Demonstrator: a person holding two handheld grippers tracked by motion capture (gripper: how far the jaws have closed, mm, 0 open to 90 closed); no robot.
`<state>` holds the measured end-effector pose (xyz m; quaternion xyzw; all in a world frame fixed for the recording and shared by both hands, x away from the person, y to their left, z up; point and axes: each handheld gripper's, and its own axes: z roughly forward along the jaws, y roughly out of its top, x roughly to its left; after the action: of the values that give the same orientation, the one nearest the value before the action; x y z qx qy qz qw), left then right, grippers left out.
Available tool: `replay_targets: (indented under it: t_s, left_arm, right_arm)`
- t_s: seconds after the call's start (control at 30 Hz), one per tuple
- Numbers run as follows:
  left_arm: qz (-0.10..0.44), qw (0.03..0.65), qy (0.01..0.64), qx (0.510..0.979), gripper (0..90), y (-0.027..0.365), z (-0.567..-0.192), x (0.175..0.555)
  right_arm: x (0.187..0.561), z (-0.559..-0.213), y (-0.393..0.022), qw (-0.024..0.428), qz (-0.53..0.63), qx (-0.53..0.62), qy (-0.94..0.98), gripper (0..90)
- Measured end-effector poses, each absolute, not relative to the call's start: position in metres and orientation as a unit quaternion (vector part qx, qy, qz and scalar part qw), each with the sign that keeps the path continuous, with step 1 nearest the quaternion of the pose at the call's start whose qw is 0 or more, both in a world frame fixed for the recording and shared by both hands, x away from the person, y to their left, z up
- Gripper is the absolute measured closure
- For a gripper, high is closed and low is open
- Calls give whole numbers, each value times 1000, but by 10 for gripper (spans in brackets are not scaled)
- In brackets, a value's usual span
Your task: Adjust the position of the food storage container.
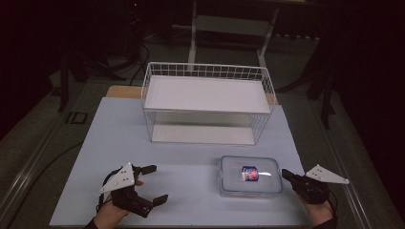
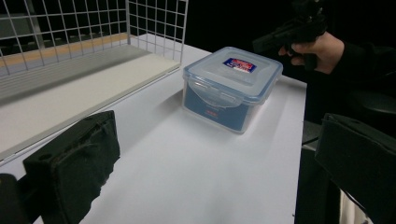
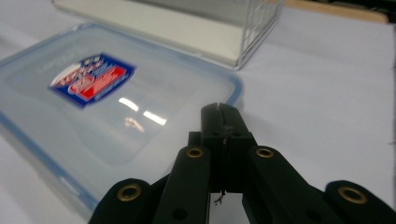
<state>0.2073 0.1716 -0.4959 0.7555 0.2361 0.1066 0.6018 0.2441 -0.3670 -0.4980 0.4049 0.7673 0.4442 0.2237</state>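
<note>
A clear plastic container [image 1: 250,176] with a blue-rimmed lid and a red and blue label sits on the white table top [image 1: 191,162], right of centre near the front. My right gripper [image 1: 285,173] is shut with nothing in it. Its tip is at the container's right edge, and I cannot tell whether it touches. In the right gripper view the closed jaws [image 3: 219,114] point over the lid [image 3: 93,102] corner. My left gripper [image 1: 154,183] rests at the front left, open wide and empty, well apart from the container [image 2: 231,86]. Its jaws [image 2: 215,158] frame bare table.
A white wire basket rack [image 1: 207,102] with a white shelf board stands behind the container at mid table. A wooden board edge [image 1: 123,91] shows behind it. The table's front edge runs just under both hands. The surroundings are dark.
</note>
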Motion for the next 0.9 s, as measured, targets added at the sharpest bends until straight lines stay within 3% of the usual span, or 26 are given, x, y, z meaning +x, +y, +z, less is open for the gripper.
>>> replay_targets:
  t_s: [0.27, 0.9]
  left_arm:
    - [103, 601, 237, 757, 0, 171, -497, 209]
    - [97, 599, 235, 759, 0, 169, -498, 210]
  right_arm:
    - [246, -504, -363, 214, 443, 414, 766, 900]
    - [272, -503, -295, 154, 455, 351, 804, 900]
